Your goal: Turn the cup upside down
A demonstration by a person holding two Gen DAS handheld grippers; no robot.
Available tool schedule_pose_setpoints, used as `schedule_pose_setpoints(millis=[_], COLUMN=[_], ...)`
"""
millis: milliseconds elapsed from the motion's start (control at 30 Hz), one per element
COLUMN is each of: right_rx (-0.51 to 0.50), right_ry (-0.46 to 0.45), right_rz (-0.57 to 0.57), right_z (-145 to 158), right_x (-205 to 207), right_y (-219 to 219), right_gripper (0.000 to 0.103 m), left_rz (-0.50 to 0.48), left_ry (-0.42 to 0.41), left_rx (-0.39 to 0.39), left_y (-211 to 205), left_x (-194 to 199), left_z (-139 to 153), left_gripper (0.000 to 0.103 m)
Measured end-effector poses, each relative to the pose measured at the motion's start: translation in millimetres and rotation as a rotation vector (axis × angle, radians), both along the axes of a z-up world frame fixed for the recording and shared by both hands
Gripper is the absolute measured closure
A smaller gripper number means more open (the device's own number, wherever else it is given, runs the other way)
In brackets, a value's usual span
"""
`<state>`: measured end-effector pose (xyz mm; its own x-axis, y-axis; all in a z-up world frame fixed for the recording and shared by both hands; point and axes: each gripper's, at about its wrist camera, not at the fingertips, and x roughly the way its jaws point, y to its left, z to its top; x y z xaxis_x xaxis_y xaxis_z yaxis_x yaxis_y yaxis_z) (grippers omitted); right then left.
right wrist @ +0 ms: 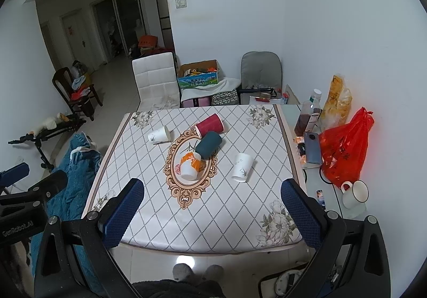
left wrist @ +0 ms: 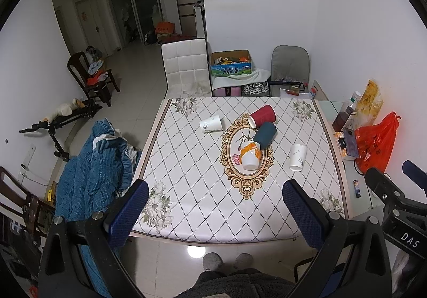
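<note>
- Left gripper: jaws spread wide, nothing between them. Held over the near edge of the bench, well short of the cups.
- Right gripper: jaws likewise wide apart and empty, above the near edge of the bench.
- Each gripper shows in the other's view: the right one at the right edge of the left wrist view, the left one at the left edge of the right wrist view.
- Bench carries a white diamond-pattern cloth with an oval gold-framed motif in the middle.
- Five cups, all on their sides. Red cup at the far end of the motif, mouth to the left.
- Dark teal cup just in front of the red one, touching or nearly so.
- Orange-and-white cup on the motif, mouth towards the camera, against the teal cup.
- White cup apart, to the far left.
- Second white cup to the right of the motif, mouth towards the camera.
- Right of the cloth: red plastic bag, phone, white mug standing upright.
- White chair beyond the far edge of the bench.
</note>
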<state>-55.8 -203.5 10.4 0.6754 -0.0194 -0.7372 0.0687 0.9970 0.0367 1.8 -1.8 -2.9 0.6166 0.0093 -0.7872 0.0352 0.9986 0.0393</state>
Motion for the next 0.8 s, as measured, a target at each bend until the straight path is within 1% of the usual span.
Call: schedule_pose_setpoints(millis=[100, 233, 333, 400, 567, 667, 800], right_rx=[0.007, 0.012, 0.014, 0.022, 0.056, 0.072, 0.077], right_ry=[0.009, 0.025, 0.047, 0.07, 0.141, 0.191, 0.24], right_rz=[0.004, 0.004, -0.001, -0.006, -0.027, -0.045, -0.069], right_z=[-4.4, -8.7, -21.0, -32.8, -66.0, -91.6, -118.4], right_x=[4.5, 18.3, 31.4, 41.1, 67.0, 86.0, 107.1], right_y=[-0.4, -13.1, -20.6, -25.1, -43.6, -53.0, -59.3], right_gripper=[0.0, 0.0, 0.0, 0.0, 0.0, 0.0, 0.0], left_rz=[0.005, 0.022, 0.041, 0.049, 0.061, 0.059, 0.036], left_ry=[0.009, 0.019, 0.035, 0.049, 0.113, 0.143, 0.179], left_rx=[-0.006, -0.004, 0.014, 0.023, 0.053, 0.069, 0.1], left_y=[-2.2, -8.7, -15.1, -19.2, -29.3, -37.0, -45.4], left_x=[4.5, 14.7, 26.6, 34.0, 62.3, 80.2, 100.7], left_z=[-3.7, -12.1, -24.3, -33.0, -61.3, -76.9, -96.0], left_gripper=[0.0, 0.0, 0.0, 0.0, 0.0, 0.0, 0.0])
